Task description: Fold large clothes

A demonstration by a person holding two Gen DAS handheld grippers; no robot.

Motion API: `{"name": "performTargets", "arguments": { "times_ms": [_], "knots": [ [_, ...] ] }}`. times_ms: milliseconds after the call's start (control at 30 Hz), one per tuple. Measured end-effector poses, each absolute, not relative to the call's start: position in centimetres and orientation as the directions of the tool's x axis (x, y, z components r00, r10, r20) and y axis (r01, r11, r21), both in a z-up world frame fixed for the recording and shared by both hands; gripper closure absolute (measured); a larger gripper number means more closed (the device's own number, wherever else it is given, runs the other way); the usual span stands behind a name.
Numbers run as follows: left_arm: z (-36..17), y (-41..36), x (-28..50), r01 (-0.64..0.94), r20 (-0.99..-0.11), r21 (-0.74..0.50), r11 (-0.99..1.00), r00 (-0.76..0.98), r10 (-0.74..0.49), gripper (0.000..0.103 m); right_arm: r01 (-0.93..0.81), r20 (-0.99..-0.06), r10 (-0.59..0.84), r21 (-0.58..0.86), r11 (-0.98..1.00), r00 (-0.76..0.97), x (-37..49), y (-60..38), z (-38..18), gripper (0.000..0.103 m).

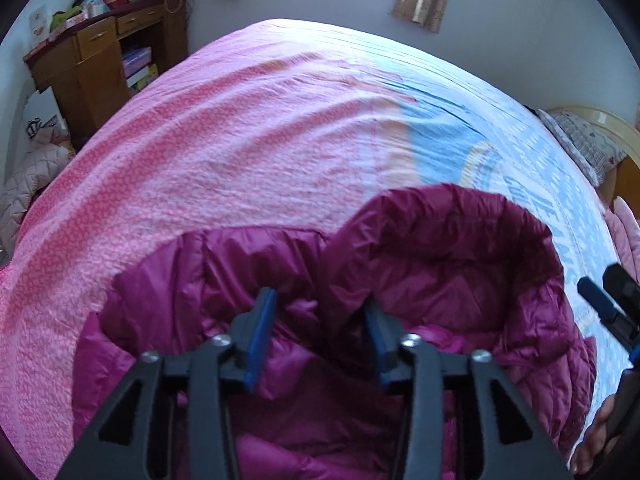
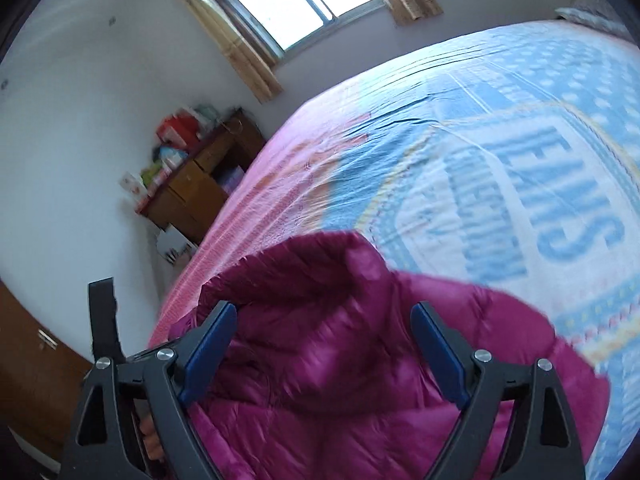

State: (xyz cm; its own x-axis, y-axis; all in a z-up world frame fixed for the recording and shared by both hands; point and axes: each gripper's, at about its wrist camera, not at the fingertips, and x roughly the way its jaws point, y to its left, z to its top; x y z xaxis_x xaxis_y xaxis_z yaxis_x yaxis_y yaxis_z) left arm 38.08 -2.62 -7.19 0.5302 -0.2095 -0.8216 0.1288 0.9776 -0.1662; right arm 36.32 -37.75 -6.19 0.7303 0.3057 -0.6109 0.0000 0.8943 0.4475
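Bedroom scene from two wrist cameras. Magenta puffer jacket (image 1: 400, 280) lying bunched at the near edge of a bed (image 1: 220, 152) spread with a pink and light-blue cover, hood rounded up toward the far side. Left gripper (image 1: 318, 312) low over the jacket, blue fingers (image 1: 262, 320) parted with a puff of fabric rising between them, not clamped. Right gripper (image 2: 324, 320) above the hood side, fingers (image 2: 434, 340) spread wide, holding nothing. Wooden dresser (image 1: 100, 64) and curtained window (image 2: 296, 4) beyond. Probably an early step: arranging the jacket before any fold. Next, most likely, pinching two edges and drawing the jacket flat.
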Motion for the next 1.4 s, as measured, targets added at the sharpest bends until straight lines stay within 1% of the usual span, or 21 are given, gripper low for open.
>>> {"name": "performTargets", "arguments": {
  "times_ms": [67,167,200,233,267,300,400,500,567,600,667,767,867,967,1033,1100,1133,1200,1300,1367,1400],
  "knots": [
    [-7.3,-2.5,38.2,0.131,-0.823,-0.163,0.978,0.528,-0.208,0.055,0.046,-0.671,0.244,0.383,0.922,0.700,37.7,-37.1,-6.3,0.014],
    [-7.6,-2.2,38.5,0.128,-0.826,-0.180,0.975,0.519,-0.220,0.055,0.093,-0.773,0.200,0.317,0.944,0.602,39.8,-36.6,-8.5,0.015],
    [-7.6,-1.9,38.4,0.132,-0.823,-0.189,0.973,0.519,-0.230,0.064,0.097,-0.798,0.188,0.294,0.951,0.573,39.9,-36.5,-9.4,0.034],
    [-7.5,-1.8,38.3,0.143,-0.818,-0.195,0.970,0.523,-0.241,0.073,0.101,-0.819,0.173,0.269,0.958,0.547,40.0,-36.4,-10.0,0.078],
    [-7.3,-1.8,38.0,0.167,-0.808,-0.207,0.964,0.527,-0.265,0.089,0.100,-0.834,0.154,0.242,0.965,0.530,39.7,-36.3,-10.6,0.091],
    [-6.8,-1.6,37.5,0.186,-0.793,-0.217,0.958,0.539,-0.284,0.089,0.085,-0.817,0.132,0.216,0.973,0.562,38.7,-36.1,-10.4,0.090],
    [-6.1,-0.5,36.3,0.165,-0.768,-0.199,0.966,0.586,-0.259,0.090,0.060,-0.770,0.086,0.159,0.985,0.632,36.0,-35.9,-9.5,0.091],
    [-6.7,1.3,36.0,0.078,-0.762,-0.205,0.976,0.612,-0.209,0.090,0.098,-0.758,0.085,0.193,0.976,0.646,33.8,-36.8,-10.1,0.091],
    [-8.5,2.2,36.5,0.010,-0.796,-0.202,0.979,0.581,-0.170,0.090,0.128,-0.773,0.095,0.223,0.966,0.627,33.6,-37.3,-11.5,0.091],
    [-9.5,2.5,36.8,0.001,-0.809,-0.202,0.979,0.564,-0.167,0.090,0.135,-0.754,0.121,0.269,0.954,0.646,33.0,-37.8,-12.4,0.091],
    [-9.9,2.3,36.6,0.010,-0.789,-0.177,0.984,0.596,-0.148,0.090,0.137,-0.731,0.139,0.305,0.942,0.668,32.7,-38.4,-12.7,0.091],
    [-10.1,1.3,36.6,0.012,-0.786,-0.113,0.994,0.611,-0.097,0.090,0.133,-0.729,0.145,0.309,0.942,0.669,32.9,-38.3,-12.8,0.090],
    [-10.2,1.2,36.7,0.013,-0.780,-0.118,0.993,0.618,-0.101,0.090,0.131,-0.725,0.149,0.314,0.940,0.673,32.9,-38.3,-12.9,0.089],
    [-10.2,1.5,36.7,0.012,-0.773,-0.144,0.990,0.622,-0.120,0.090,0.138,-0.724,0.166,0.340,0.930,0.669,32.2,-38.5,-12.3,0.083],
    [-10.3,1.6,36.7,0.012,-0.772,-0.155,0.988,0.623,-0.128,0.090,0.184,-0.715,0.133,0.348,0.919,0.687,30.7,-39.2,-11.1,0.070],
    [-10.2,1.7,36.5,0.011,-0.768,-0.163,0.987,0.626,-0.134,0.090,0.256,-0.649,0.048,0.366,0.895,0.759,28.3,-39.9,-8.8,0.062],
    [-10.3,1.6,36.6,0.011,-0.767,-0.164,0.986,0.627,-0.135,0.090,0.283,-0.606,0.006,0.381,0.880,0.796,27.5,-40.2,-7.3,0.061],
    [-10.2,1.9,36.1,0.012,-0.766,-0.163,0.987,0.628,-0.135,0.090,0.274,-0.578,-0.004,0.380,0.883,0.816,27.9,-39.7,-5.5,0.061],
    [-10.2,1.9,36.2,0.012,-0.765,-0.163,0.987,0.629,-0.134,0.090,0.204,-0.587,0.029,0.328,0.922,0.809,31.5,-37.0,-3.8,0.061],
    [-10.2,1.8,36.3,0.012,-0.765,-0.166,0.986,0.630,-0.136,0.090,0.195,-0.624,0.013,0.264,0.945,0.781,34.8,-34.7,-3.9,0.061],
    [-10.1,1.9,36.2,0.013,-0.764,-0.167,0.986,0.630,-0.138,0.090,0.195,-0.638,0.015,0.258,0.946,0.770,35.9,-34.0,-4.3,0.061]
  ]
}}
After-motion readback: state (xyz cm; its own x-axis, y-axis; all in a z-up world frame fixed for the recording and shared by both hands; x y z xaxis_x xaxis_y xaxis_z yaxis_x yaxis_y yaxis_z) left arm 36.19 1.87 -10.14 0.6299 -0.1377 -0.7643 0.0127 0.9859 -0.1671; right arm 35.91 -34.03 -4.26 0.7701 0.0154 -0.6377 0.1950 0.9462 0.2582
